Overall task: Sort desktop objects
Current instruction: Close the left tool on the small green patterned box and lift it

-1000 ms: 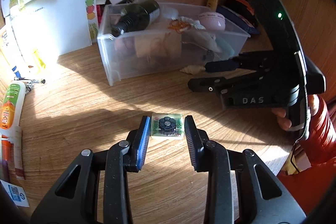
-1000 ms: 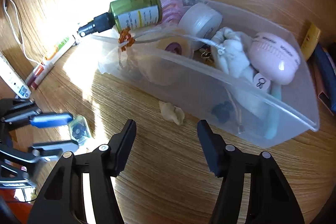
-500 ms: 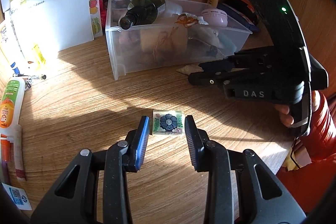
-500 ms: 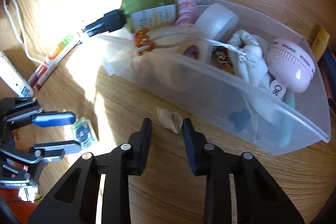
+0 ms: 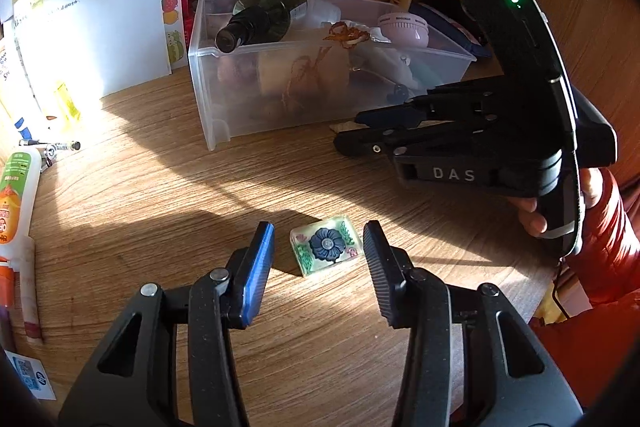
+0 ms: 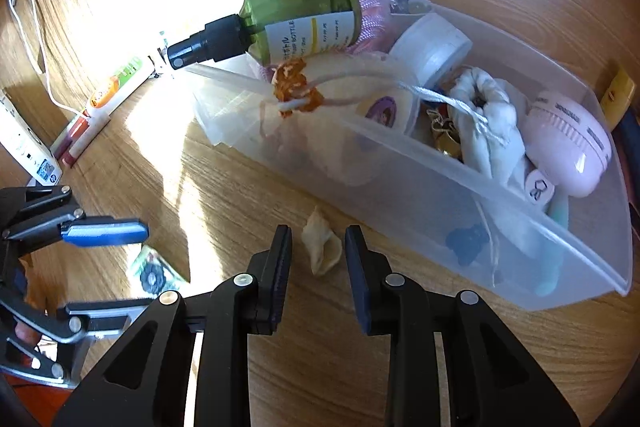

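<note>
Two small things lying loose on the worktop: flower tile flat between the left gripper fingers, gap on both sides, fingers opening, holding nothing. Pale shell just in front of the clear bin, sitting between the right gripper fingers, which stand narrow but short of touching it, as far as visible. Green spray bottle propped on the bin's far corner, nozzle poking over the rim. Pink round fan, white tape roll and white cloth packed inside.
</note>
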Demonstrator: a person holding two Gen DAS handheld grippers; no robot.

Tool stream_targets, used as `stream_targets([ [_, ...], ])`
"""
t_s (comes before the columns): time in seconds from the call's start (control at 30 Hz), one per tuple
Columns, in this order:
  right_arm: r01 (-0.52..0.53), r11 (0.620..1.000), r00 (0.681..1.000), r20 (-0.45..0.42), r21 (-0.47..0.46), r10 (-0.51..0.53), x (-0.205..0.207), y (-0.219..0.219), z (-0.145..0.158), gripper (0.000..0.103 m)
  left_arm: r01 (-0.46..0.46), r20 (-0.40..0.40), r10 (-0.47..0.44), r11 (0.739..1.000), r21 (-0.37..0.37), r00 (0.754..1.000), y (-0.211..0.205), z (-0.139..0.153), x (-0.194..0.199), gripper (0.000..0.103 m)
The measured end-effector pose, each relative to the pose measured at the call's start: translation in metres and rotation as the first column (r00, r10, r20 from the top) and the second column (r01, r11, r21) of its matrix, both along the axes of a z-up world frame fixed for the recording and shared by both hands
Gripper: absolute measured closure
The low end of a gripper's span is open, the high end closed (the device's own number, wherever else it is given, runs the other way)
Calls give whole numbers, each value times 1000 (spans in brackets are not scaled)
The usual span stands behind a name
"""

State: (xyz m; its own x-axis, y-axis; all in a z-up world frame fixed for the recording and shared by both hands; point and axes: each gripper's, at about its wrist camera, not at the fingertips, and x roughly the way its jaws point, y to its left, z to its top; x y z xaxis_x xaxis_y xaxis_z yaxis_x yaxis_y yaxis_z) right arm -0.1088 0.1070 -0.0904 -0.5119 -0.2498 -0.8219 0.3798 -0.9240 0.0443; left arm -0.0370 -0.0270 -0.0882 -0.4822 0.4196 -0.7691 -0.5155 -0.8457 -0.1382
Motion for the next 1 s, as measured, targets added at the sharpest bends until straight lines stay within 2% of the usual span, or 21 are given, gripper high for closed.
stream_targets([
  [0.1, -29, 1000, 999, -15, 6, 29, 3, -7, 0, 79, -1, 6, 1, 1000, 5, 1000, -1, 0, 2, 58],
  [0.17, -40, 999, 999, -17, 7, 40, 4, -10, 0, 86, 4, 8, -4, 1000, 3, 1000, 1, 0, 4, 58],
  [0.3, -54, 998, 998, -15, -29, 54, 8, -7, 4, 86, 14, 22, -13, 1000, -6, 1000, 9, -1, 3, 58],
  [0.53, -64, 996, 997, -47, -58, 62, 21, 5, 15, 86, 16, 5, -15, 997, -80, 1000, 27, -6, 4, 58],
  [0.6, -66, 996, 996, -57, -64, 63, 26, 8, 18, 86, 3, -1, -3, 996, -86, 1000, 28, -7, 3, 61],
  [0.63, -67, 995, 996, -62, -69, 63, 28, 10, 19, 86, -4, -9, 3, 995, -96, 1000, 29, -7, 3, 70],
  [0.8, -69, 992, 995, -85, -107, 60, 35, 15, 27, 86, -33, -21, 30, 992, -120, 999, 33, -4, -1, 70],
  [1.0, -63, 989, 991, -129, -132, 46, 43, 29, 43, 86, -64, -69, 60, 996, -57, 996, 39, 18, -8, 70],
])
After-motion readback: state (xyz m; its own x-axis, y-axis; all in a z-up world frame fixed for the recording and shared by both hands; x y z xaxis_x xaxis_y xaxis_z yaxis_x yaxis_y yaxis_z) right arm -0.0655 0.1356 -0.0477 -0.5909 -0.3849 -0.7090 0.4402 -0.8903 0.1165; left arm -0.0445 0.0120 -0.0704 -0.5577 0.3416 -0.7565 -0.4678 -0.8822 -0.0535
